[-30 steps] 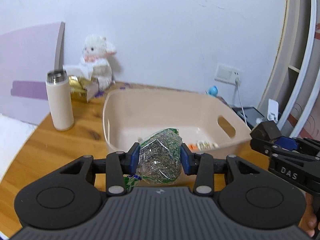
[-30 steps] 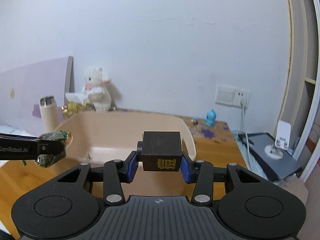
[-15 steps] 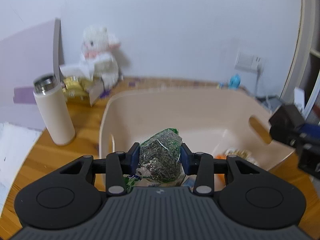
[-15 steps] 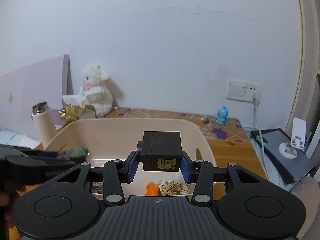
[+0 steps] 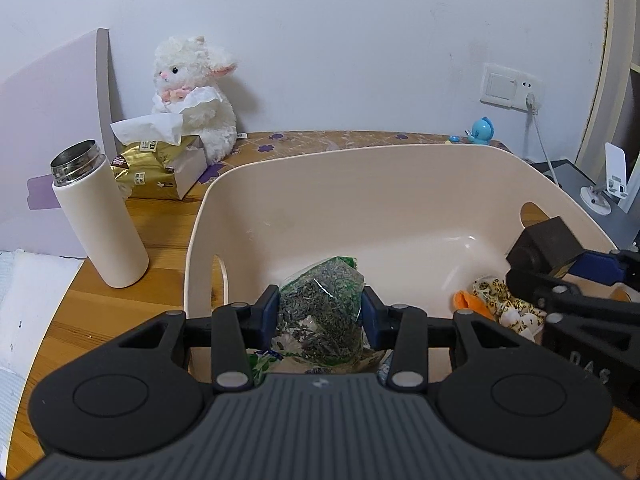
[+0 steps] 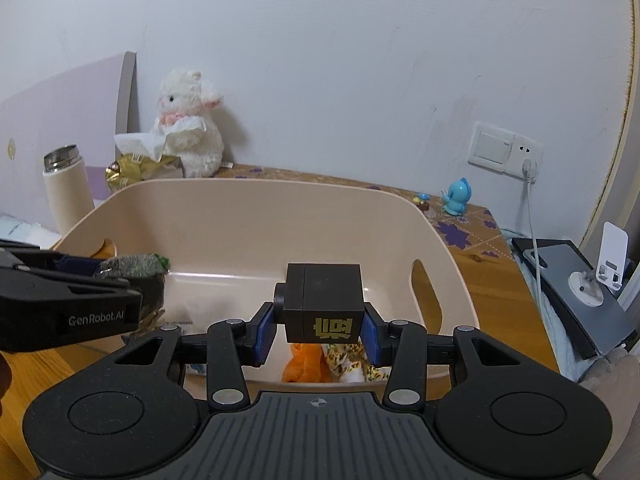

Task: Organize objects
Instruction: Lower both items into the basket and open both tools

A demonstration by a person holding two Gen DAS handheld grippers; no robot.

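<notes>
The left gripper (image 5: pixel 320 314) had its fingers closed on a clear bag of dried herbs (image 5: pixel 322 312), held over the near left part of the beige basket (image 5: pixel 360 184). The right gripper (image 6: pixel 318 330) clamped a black cube (image 6: pixel 324 304) above the basket's near right side, over an orange and patterned cloth (image 6: pixel 332 362) inside. Farther left on the worktop (image 5: pixel 120 300) stood a white bottle (image 5: pixel 100 216), with a plush lamb (image 5: pixel 192 96) against the wall.

Plush lamb (image 5: pixel 196 96): ten o'clock, against wall
Flask (image 5: pixel 98 216): nine o'clock, upright, lidless
Blue figurine (image 6: pixel 457 196): two o'clock
</notes>
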